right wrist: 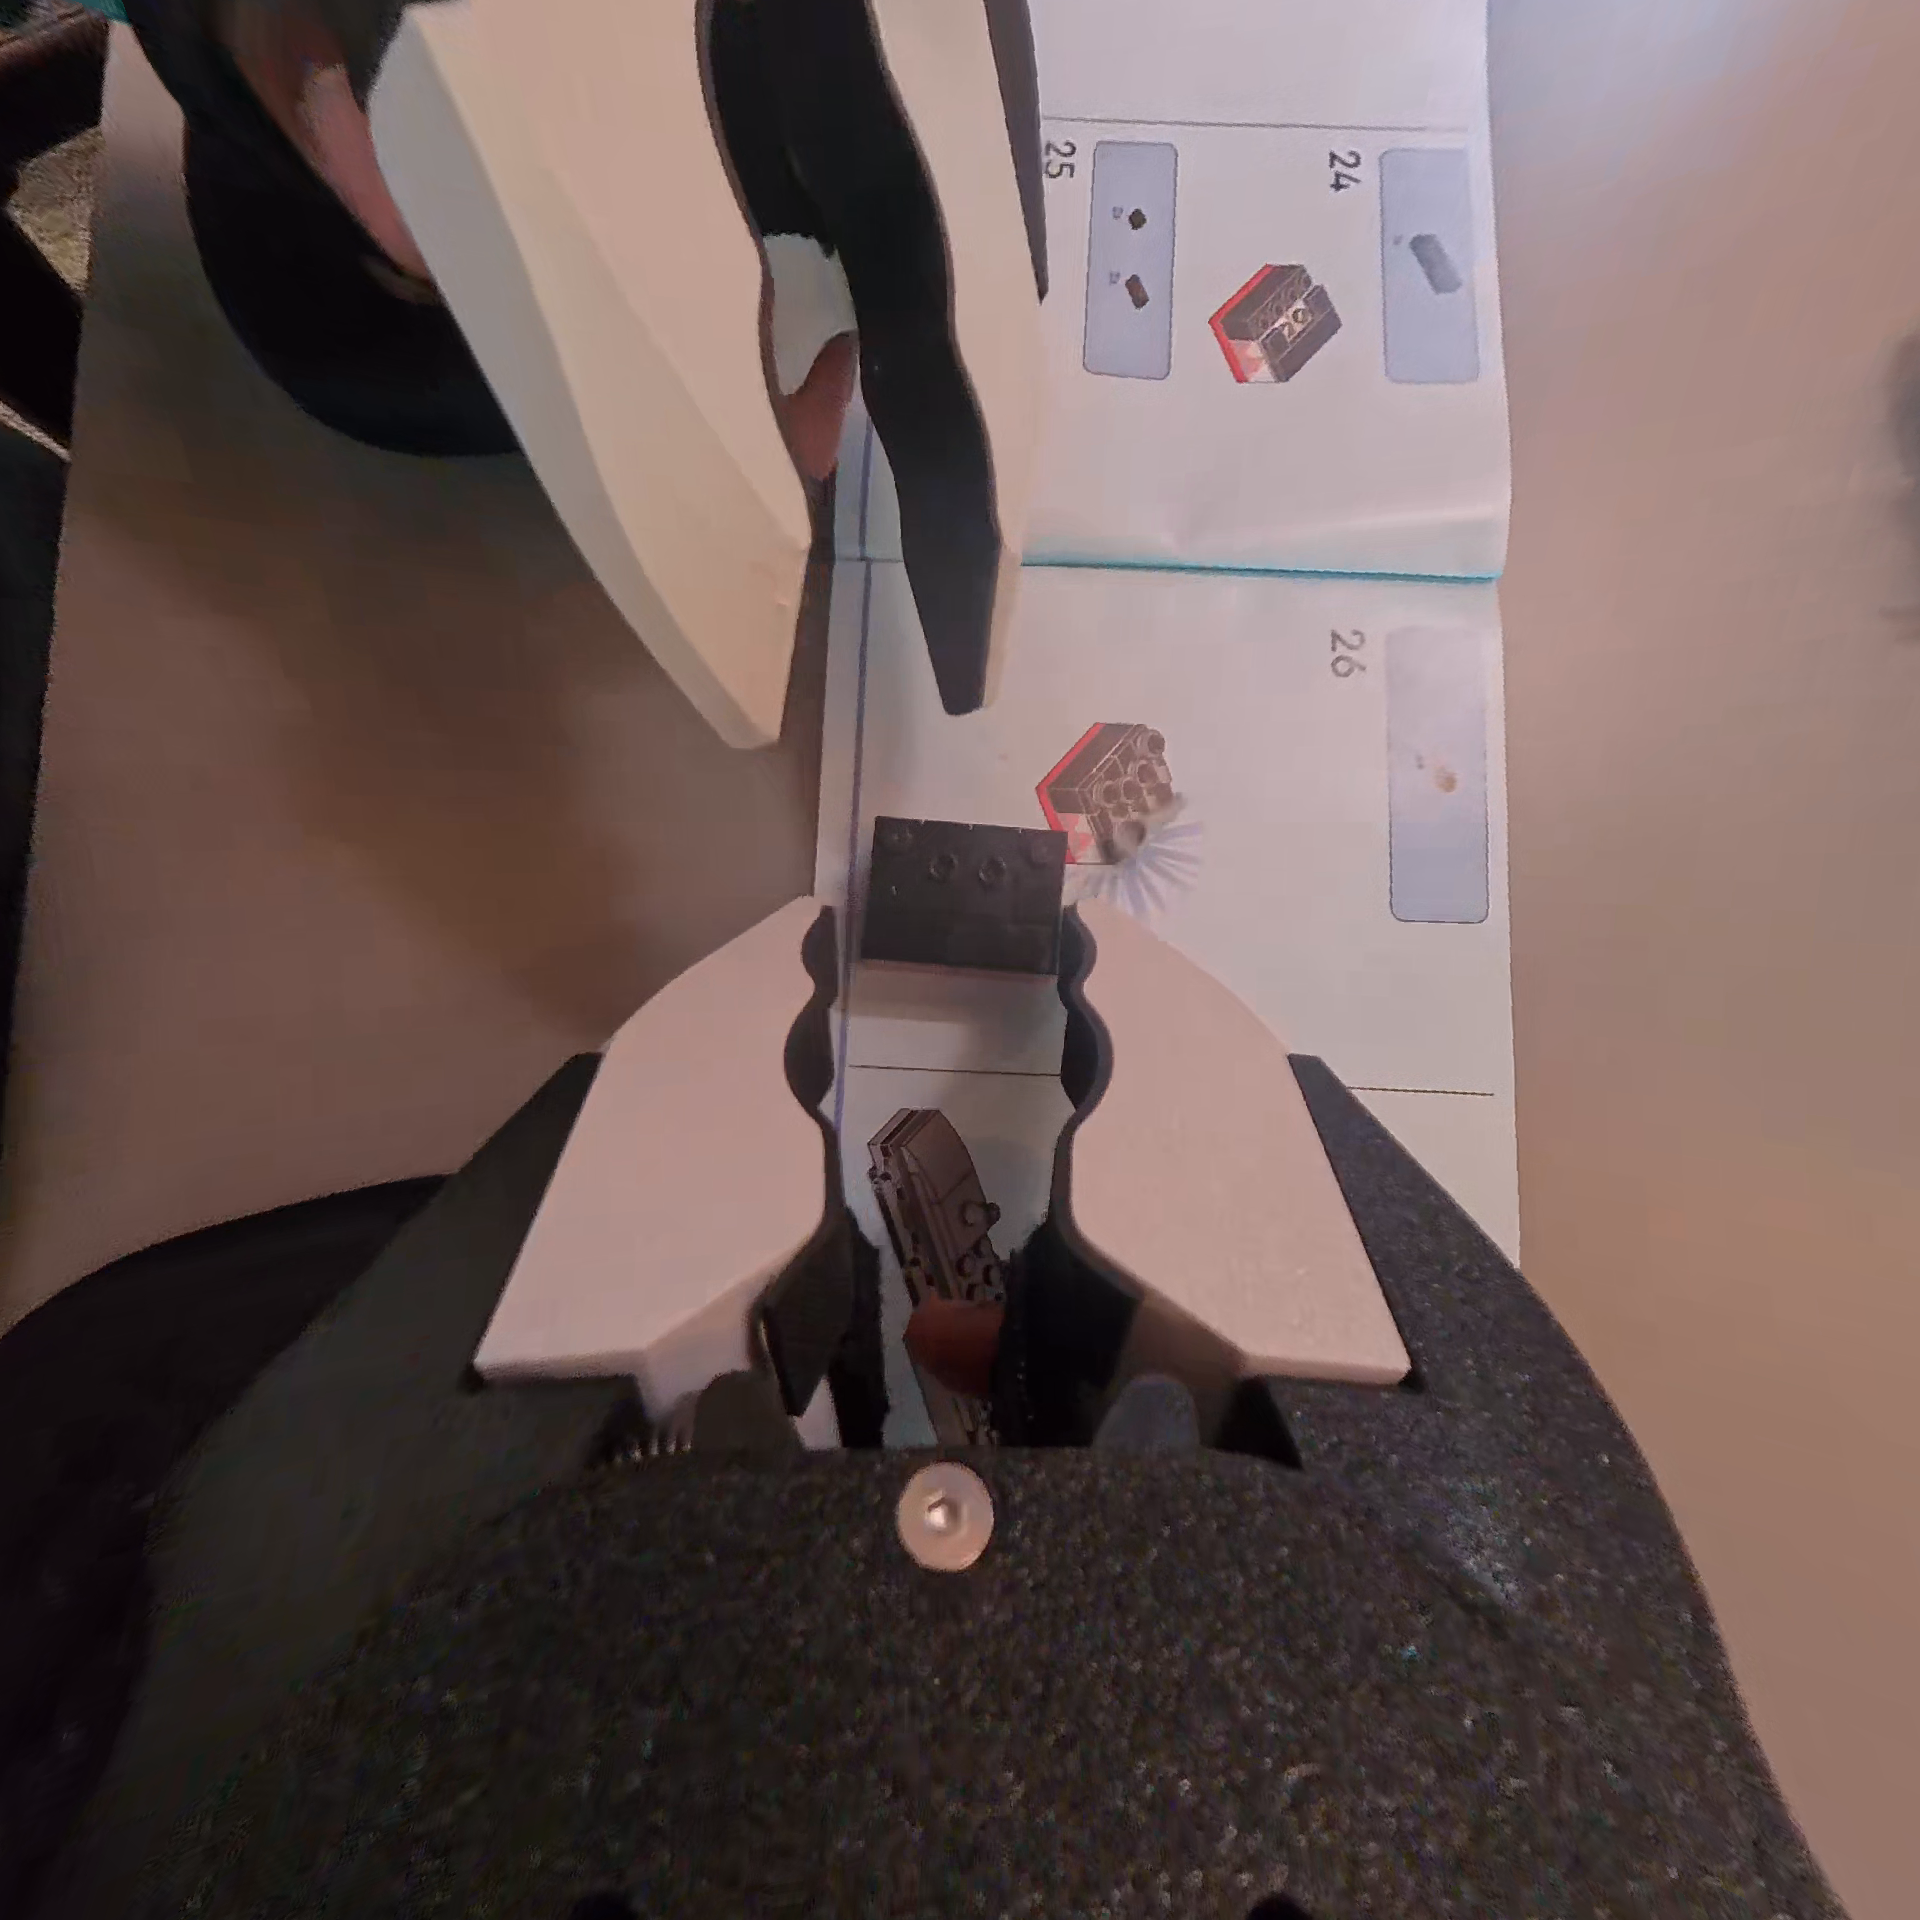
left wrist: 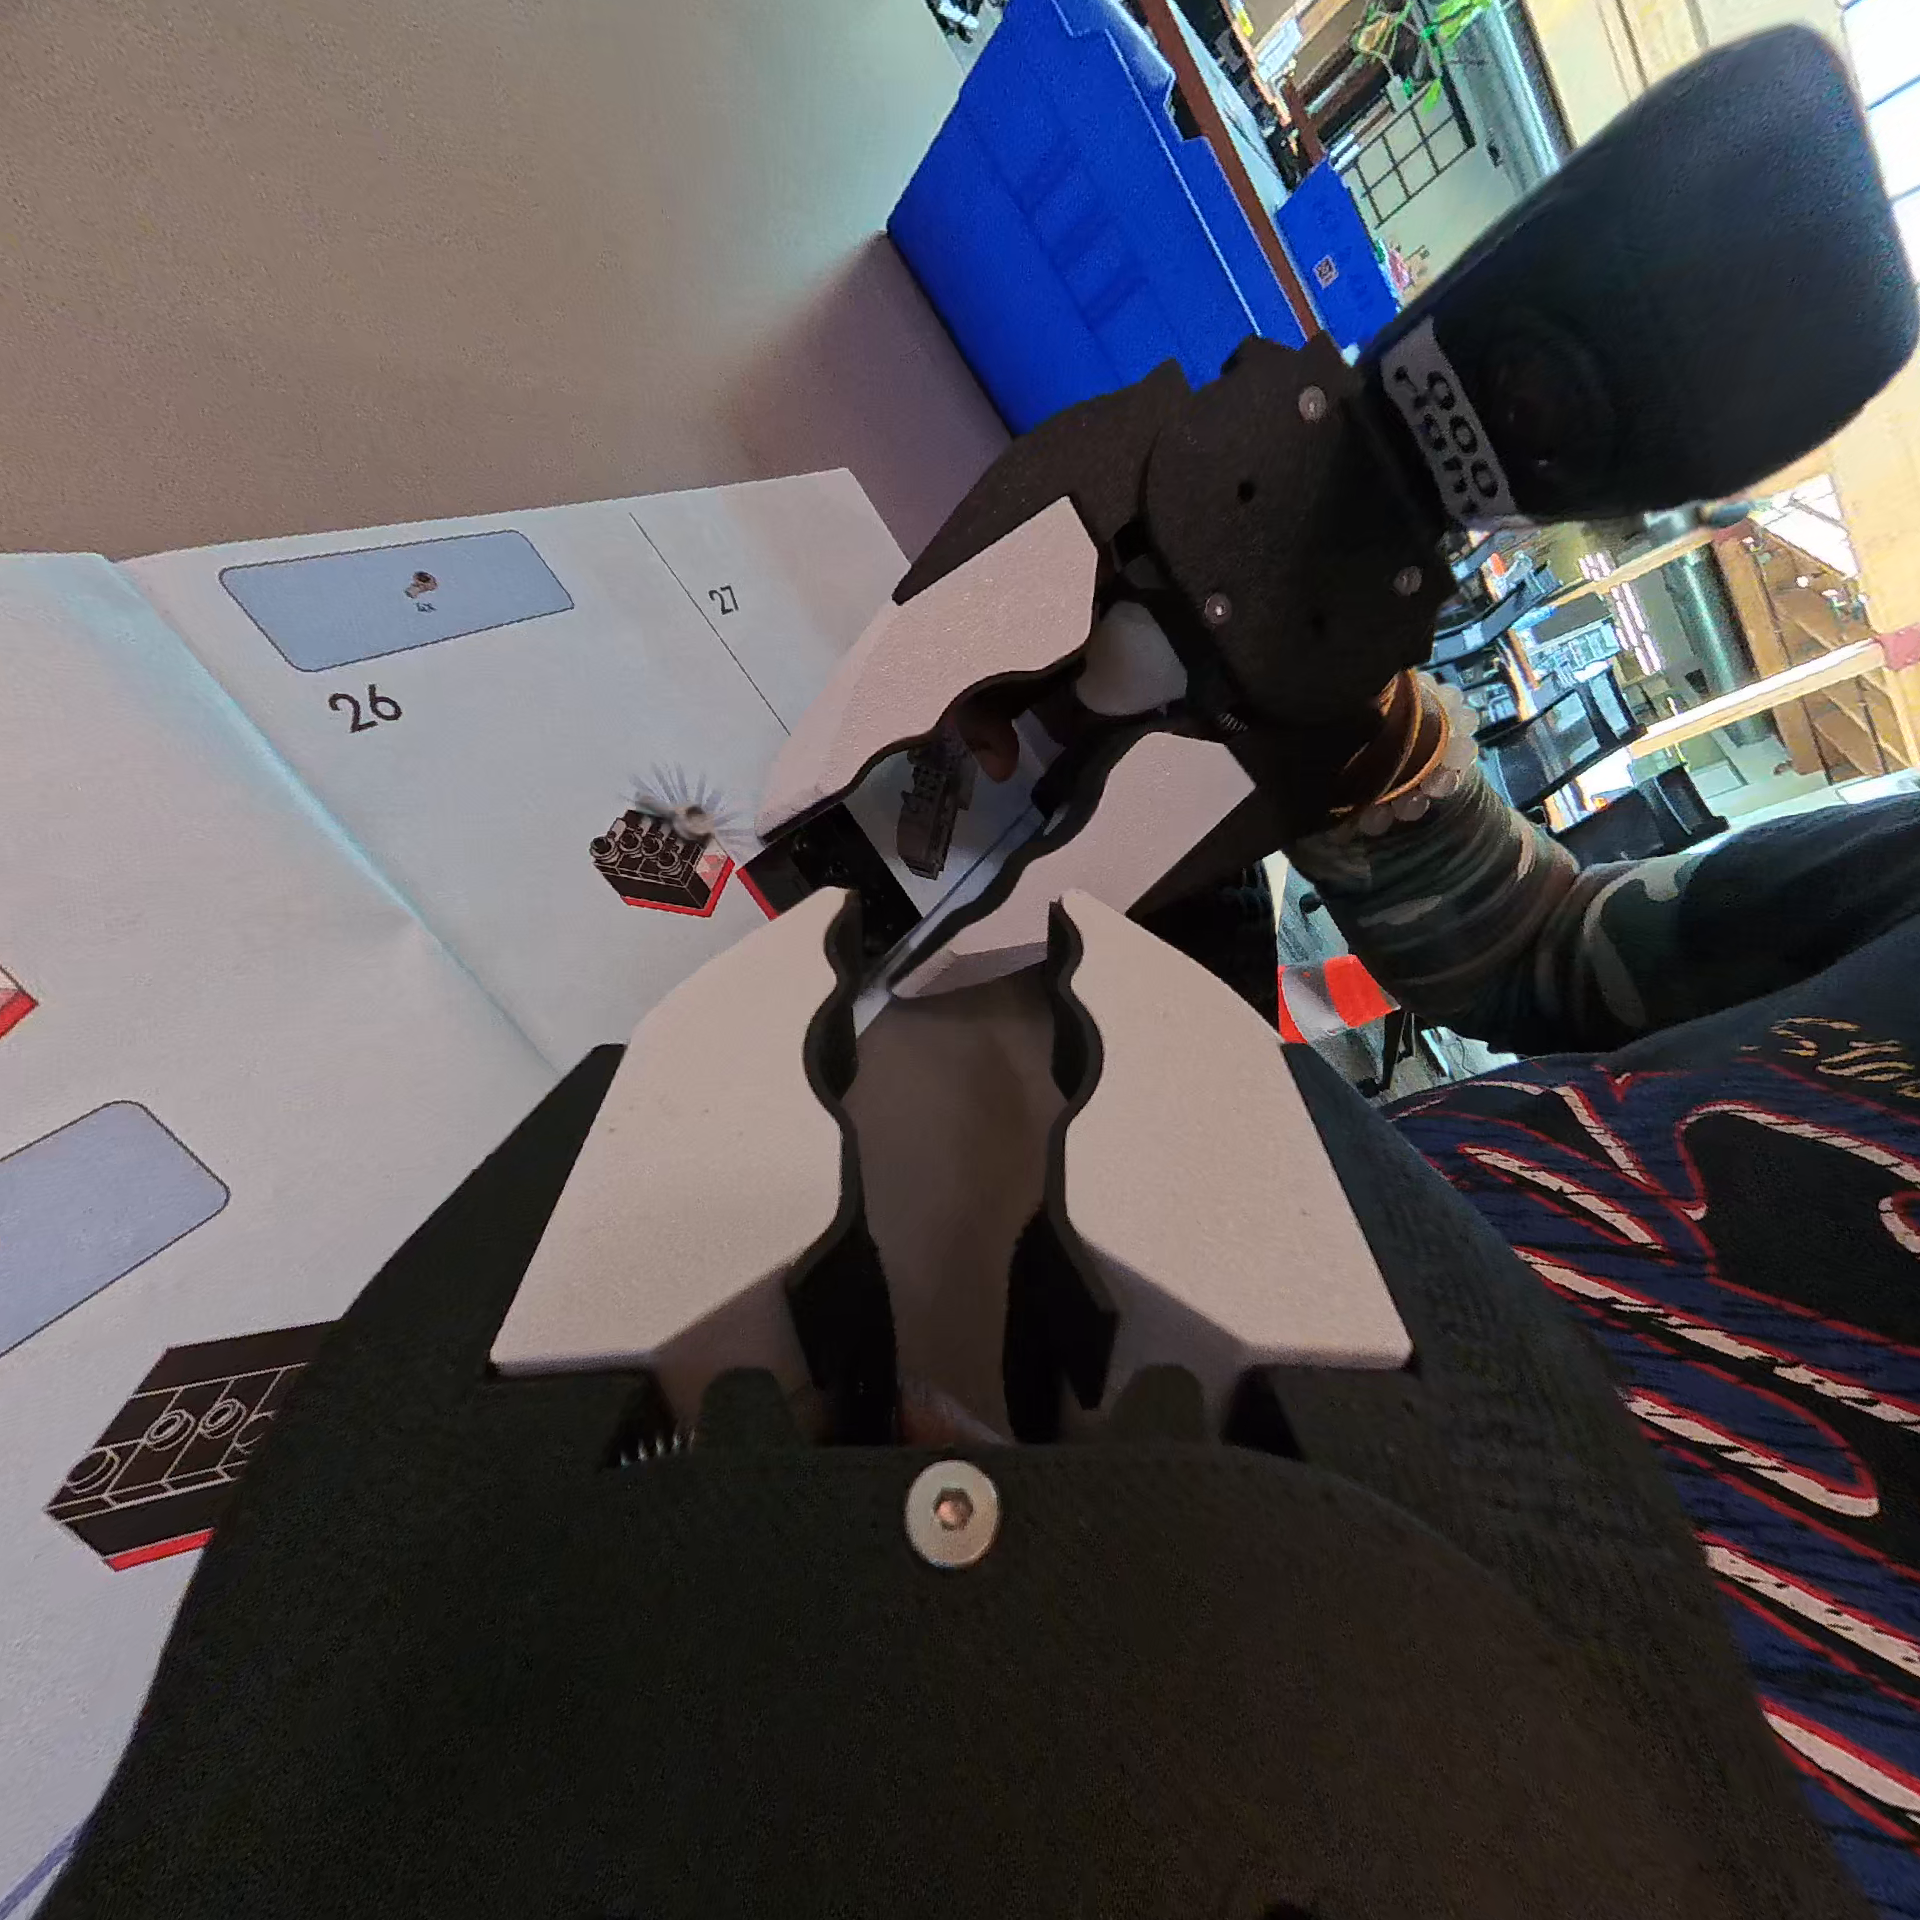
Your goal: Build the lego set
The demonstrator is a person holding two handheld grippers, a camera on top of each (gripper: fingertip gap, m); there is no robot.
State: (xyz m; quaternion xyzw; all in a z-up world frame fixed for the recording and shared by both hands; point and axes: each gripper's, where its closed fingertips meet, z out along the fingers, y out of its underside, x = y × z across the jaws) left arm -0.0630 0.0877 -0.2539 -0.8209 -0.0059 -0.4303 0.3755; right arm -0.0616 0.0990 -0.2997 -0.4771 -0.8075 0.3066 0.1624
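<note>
Mid-build: small black block assembly (right wrist: pixel 961 902) sitting on the open instruction booklet (right wrist: pixel 1268 665) on the worktop. Right gripper (right wrist: pixel 945 935) and left gripper (left wrist: pixel 951 935) both jaws parted, empty. Plenty left.

Lego block (right wrist: pixel 961 902) rests on booklet (right wrist: pixel 1278 665), between tool (right wrist: pixel 951 935) tips.

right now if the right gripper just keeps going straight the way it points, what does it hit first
Probably the black lego block, which sits just past the tips of the right gripper, on the open instruction booklet. Depth is unclear; the gripper may pass above it.
</note>
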